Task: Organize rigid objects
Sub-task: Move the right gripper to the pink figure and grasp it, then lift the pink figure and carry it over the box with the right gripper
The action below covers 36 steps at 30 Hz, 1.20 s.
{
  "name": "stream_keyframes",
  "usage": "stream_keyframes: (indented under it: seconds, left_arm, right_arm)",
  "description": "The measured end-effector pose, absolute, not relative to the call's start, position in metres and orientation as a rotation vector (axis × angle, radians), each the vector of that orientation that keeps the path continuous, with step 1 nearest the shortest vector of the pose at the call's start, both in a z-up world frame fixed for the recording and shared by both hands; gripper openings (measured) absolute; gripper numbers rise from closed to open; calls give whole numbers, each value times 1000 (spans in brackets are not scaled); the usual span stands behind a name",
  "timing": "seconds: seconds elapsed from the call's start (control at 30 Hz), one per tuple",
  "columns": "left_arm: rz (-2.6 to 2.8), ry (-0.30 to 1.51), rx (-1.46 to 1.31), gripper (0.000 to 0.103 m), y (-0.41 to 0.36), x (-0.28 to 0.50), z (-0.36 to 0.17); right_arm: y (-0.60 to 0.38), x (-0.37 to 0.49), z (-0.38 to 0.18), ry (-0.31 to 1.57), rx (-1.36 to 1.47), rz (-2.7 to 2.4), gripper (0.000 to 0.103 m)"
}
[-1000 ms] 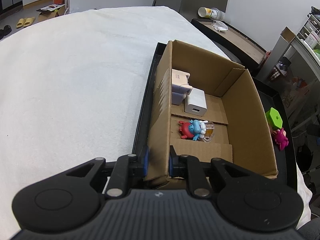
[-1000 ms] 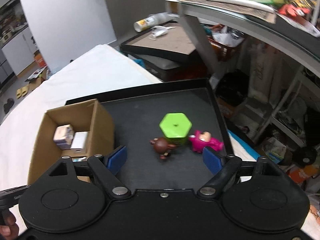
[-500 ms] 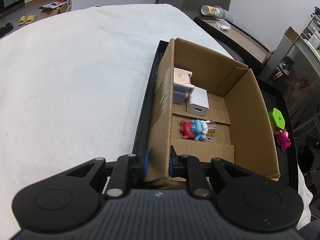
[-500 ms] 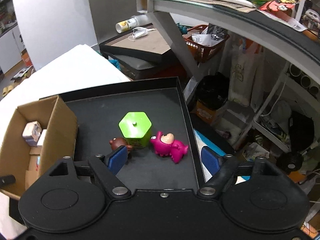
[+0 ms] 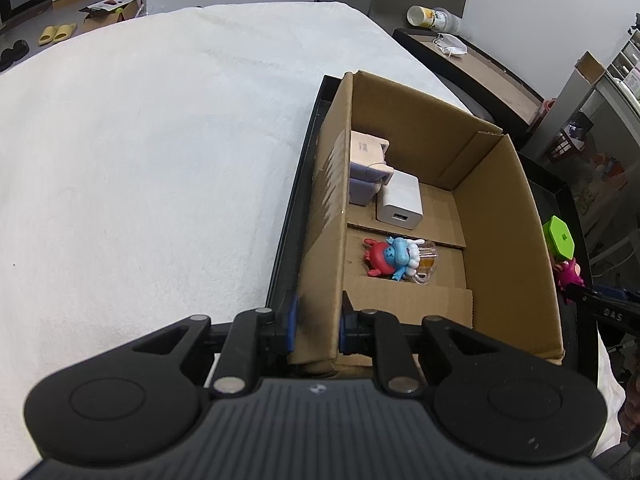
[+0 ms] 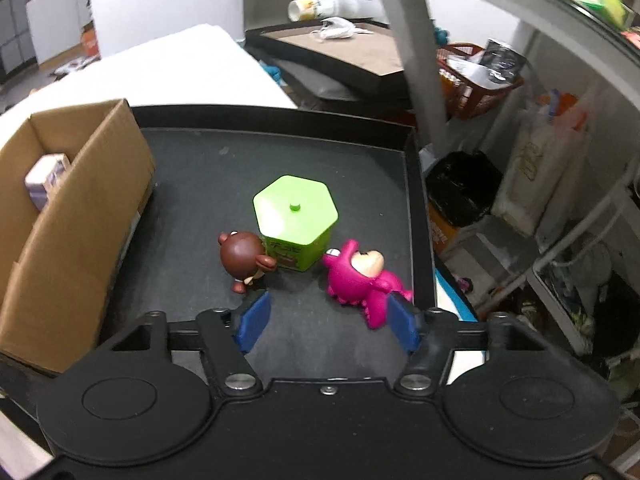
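My left gripper [image 5: 317, 328] is shut on the near left wall of the cardboard box [image 5: 324, 216]. The box holds a white charger [image 5: 400, 204], a pale boxy item [image 5: 366, 158] and a red and blue toy cluster [image 5: 394, 258]. The box [image 6: 68, 216] stands in a black tray [image 6: 224, 160]. My right gripper [image 6: 326, 322] is open, low over the tray. A pink figure [image 6: 360, 276] lies just ahead of its right finger. A green hexagonal box [image 6: 296, 220] and a brown bear figure [image 6: 242, 254] stand ahead.
A white cloth-covered table [image 5: 140, 152] spreads to the left of the tray. Beyond the tray's right edge [image 6: 420, 216] are shelves, bags and a red basket [image 6: 476, 88]. A second dark tray [image 6: 344, 56] with a bottle lies behind.
My right gripper has moved closer to the toys and lower, so the pink figure now sits near its right finger. My left gripper still holds the box wall.
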<state>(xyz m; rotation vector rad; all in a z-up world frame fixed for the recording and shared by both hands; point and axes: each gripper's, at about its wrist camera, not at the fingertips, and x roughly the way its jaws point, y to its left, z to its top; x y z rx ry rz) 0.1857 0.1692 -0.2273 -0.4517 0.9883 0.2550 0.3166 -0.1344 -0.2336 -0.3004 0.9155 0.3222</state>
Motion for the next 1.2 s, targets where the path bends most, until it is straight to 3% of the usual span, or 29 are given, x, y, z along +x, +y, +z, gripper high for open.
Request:
stream_keyframes:
  seconds: [0.57,0.63,0.77,1.2]
  left_arm:
    - [261,1013,-469,18,173,192,-234]
    - [261,1012,-470,18,173,192,-234]
    - [260,1008,-474,18,173,191,-234]
    - [261,998,-480,18,173,189,-234]
  right_arm:
    - [-133,352,-262,923,-390,294,54]
    - [-133,352,-267,965,-377,301,40]
    - [-133,346,-267,993,-345,313,32]
    - [-129,312,-233,1001,-233,311,32]
